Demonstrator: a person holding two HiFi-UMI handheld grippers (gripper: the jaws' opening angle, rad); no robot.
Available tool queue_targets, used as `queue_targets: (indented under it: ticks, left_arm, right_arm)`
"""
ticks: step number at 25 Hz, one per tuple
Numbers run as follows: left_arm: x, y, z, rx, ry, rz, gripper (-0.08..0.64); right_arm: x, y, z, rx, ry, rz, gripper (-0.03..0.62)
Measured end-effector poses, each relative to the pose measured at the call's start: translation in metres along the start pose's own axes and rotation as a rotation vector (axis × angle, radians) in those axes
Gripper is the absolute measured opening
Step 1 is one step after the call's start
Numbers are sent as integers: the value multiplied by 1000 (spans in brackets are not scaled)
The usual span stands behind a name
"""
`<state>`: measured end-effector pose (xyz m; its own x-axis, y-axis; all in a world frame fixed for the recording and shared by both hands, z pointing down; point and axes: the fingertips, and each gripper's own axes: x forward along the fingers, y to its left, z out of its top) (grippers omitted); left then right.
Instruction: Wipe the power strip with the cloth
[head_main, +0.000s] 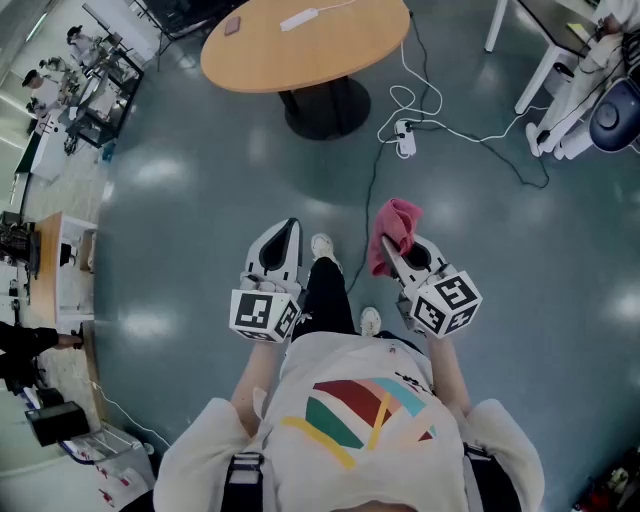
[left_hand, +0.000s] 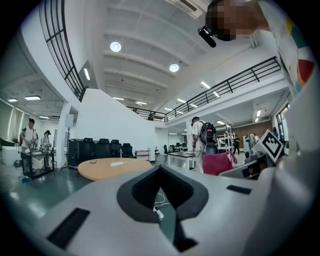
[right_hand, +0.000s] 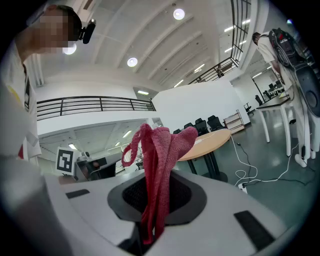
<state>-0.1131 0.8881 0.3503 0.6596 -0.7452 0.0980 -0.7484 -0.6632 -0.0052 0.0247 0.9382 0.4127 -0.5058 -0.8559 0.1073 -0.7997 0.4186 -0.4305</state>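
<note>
You have not begun wiping, as far as these views let me judge. Your right tool (head_main: 392, 246) is clamped on the pink cloth (head_main: 396, 222), which bunches up out of its closed jaws. Your left tool (head_main: 284, 238) is closed with nothing in it. You hold both roughly level in front of your chest, well apart from any strip.

A white power strip (head_main: 298, 18) lies on the round wooden worktop (head_main: 330, 60) at your 12 o'clock, near its far edge, with its cable trailing off to the right. Another white socket block (head_main: 405, 138) sits on the floor (head_main: 180, 200) at about 1 o'clock, among loose white cables. I cannot tell which of the two you are meant to wipe. Either way, the approach, the reach and every stroke are left to do.

The floor is smooth, grey-green and glossy, and it reflects the ceiling lights. The room is a large open hall, with white table legs at 2 o'clock and benches with people at 10 o'clock.
</note>
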Motion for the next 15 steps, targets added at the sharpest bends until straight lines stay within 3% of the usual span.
queue_targets:
  ticks: [4,7,11,15]
  left_arm:
    - [51,23,-2,5,-8,31,44]
    - [108,39,-4,-2,-32,14,44]
    - [204,80,-20,-11,-48,-26,44]
    - [304,141,-16,-42,-41,-12,44]
  right_arm:
    - [20,-46,15,0,-16,-21,40]
    - [48,-90,28,1,-29,-46,38]
    - [125,-156,47,-25,-6,-67,38]
    - [213,-212,85,-73,104,-30,38]
